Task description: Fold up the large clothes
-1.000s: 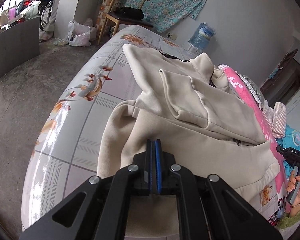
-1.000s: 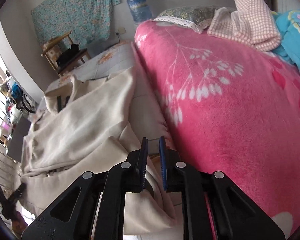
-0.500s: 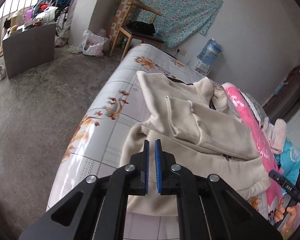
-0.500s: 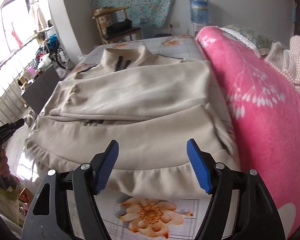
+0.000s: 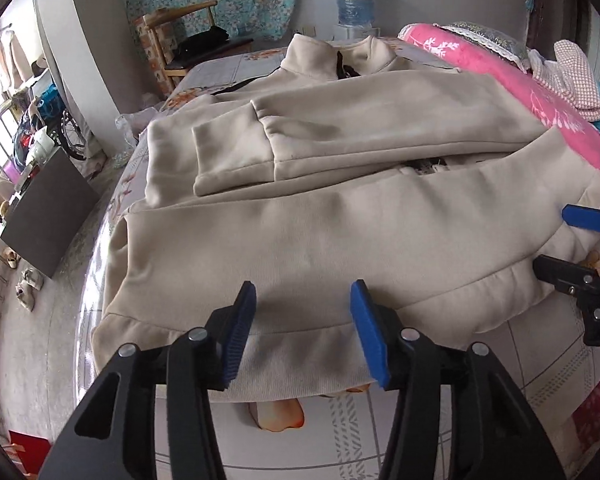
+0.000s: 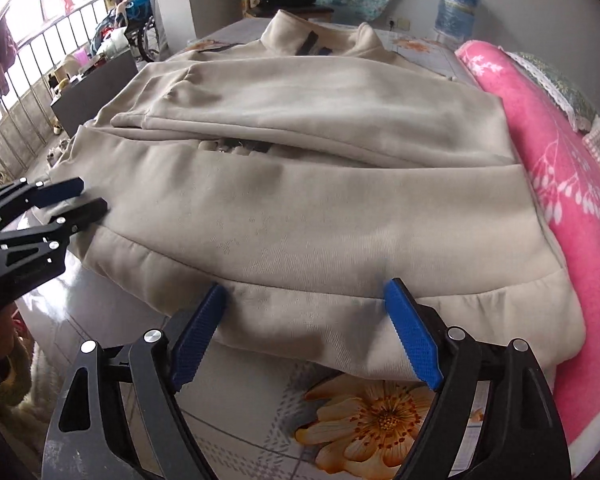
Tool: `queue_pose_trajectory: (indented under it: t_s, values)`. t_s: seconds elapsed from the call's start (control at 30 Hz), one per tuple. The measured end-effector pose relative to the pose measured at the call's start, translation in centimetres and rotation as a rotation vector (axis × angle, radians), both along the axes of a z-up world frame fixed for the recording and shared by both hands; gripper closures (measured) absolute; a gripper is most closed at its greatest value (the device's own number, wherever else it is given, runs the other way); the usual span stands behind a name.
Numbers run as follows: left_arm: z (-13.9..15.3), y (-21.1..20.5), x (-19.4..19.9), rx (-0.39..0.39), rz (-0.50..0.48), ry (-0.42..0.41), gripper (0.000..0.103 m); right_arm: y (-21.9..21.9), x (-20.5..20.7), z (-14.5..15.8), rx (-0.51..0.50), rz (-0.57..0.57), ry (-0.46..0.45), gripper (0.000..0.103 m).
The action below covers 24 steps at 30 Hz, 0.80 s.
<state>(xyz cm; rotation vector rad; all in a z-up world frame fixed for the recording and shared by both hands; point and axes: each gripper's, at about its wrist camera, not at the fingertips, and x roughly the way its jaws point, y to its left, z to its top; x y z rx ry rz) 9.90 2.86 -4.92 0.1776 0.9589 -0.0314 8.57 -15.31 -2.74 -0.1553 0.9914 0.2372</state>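
Observation:
A large beige zip jacket (image 5: 340, 216) lies flat on the bed, collar at the far end, both sleeves folded across its chest; it also shows in the right wrist view (image 6: 320, 200). My left gripper (image 5: 302, 300) is open and empty, its blue pads just over the near hem on the left side. My right gripper (image 6: 304, 300) is open and empty over the hem on the right side. Each gripper shows in the other's view: the right (image 5: 560, 240), the left (image 6: 80, 200).
The bed sheet (image 6: 380, 420) has a flower print. A pink blanket (image 6: 560, 168) lies along the jacket's right side. A wooden chair (image 5: 188, 44) and a water bottle (image 5: 354, 0) stand beyond the bed. A dark board (image 5: 44, 216) stands on the floor, left.
Both grippers let go of the cloth, opened wide and swung to the jacket's near hem. The left was shut on the jacket's side a second ago.

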Motion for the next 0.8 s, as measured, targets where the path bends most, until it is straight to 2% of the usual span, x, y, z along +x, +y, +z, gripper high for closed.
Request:
queue_pose_trajectory:
  t_s: [0.07, 0.17, 0.3, 0.43, 0.5, 0.63, 0.8]
  values:
    - [0.0, 0.4, 0.3, -0.013, 0.013, 0.013, 0.049, 0.2, -0.1, 0.3, -0.014, -0.002, 0.001, 0.025]
    - [0.0, 1.1, 0.6, -0.047, 0.034, 0.029, 0.044, 0.3, -0.1, 1.3, 0.016, 0.004, -0.017, 0.024]
    - [0.0, 1.1, 0.6, -0.046, 0.038, 0.033, 0.043, 0.8, 0.0, 2.1, 0.041, 0.023, -0.043, 0.02]
    - [0.0, 1.2, 0.7, -0.052, 0.043, 0.041, 0.041, 1.5, 0.9, 0.5, 0.01, 0.024, 0.019, 0.018]
    - [0.1, 1.3, 0.8, -0.058, 0.043, 0.048, 0.041, 1.4, 0.9, 0.8, 0.016, 0.018, 0.019, 0.018]
    - [0.1, 1.5, 0.9, -0.064, 0.044, 0.053, 0.041, 0.6, 1.5, 1.9, 0.043, -0.02, -0.003, 0.018]
    - [0.1, 1.5, 1.0, -0.068, 0.044, 0.059, 0.041, -0.5, 2.8, 1.0, 0.076, -0.097, 0.041, 0.017]
